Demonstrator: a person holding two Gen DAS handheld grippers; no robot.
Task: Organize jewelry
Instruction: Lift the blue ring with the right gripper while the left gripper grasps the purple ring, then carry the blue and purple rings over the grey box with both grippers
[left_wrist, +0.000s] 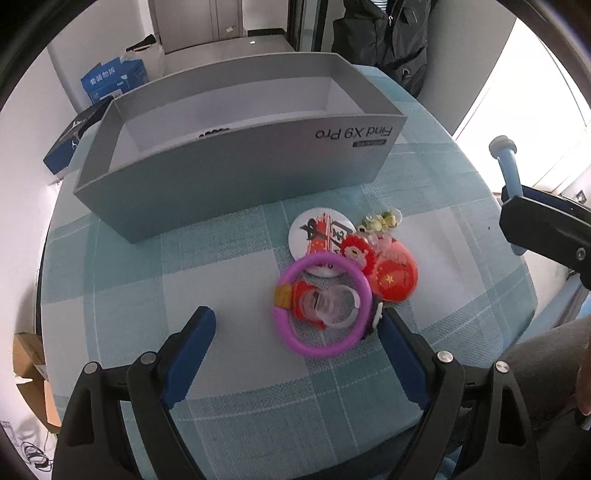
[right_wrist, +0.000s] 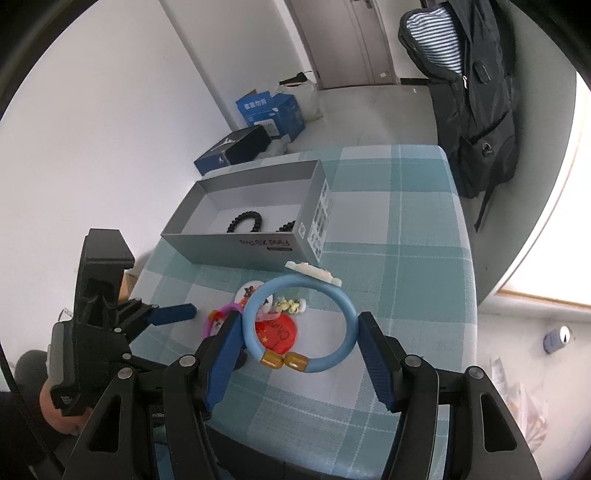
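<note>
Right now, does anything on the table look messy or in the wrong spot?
Yes. The purple bangle, round badges and a red charm lie heaped together on the checked tablecloth, outside the grey box, where only black bead bracelets sit.

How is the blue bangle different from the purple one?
The blue bangle is held between the right gripper fingers, above the table; the purple bangle lies in the pile on the checked cloth, ungripped. The blue bangle has a white charm on top; the purple bangle shows none. Both are round rings with amber beads.
</note>
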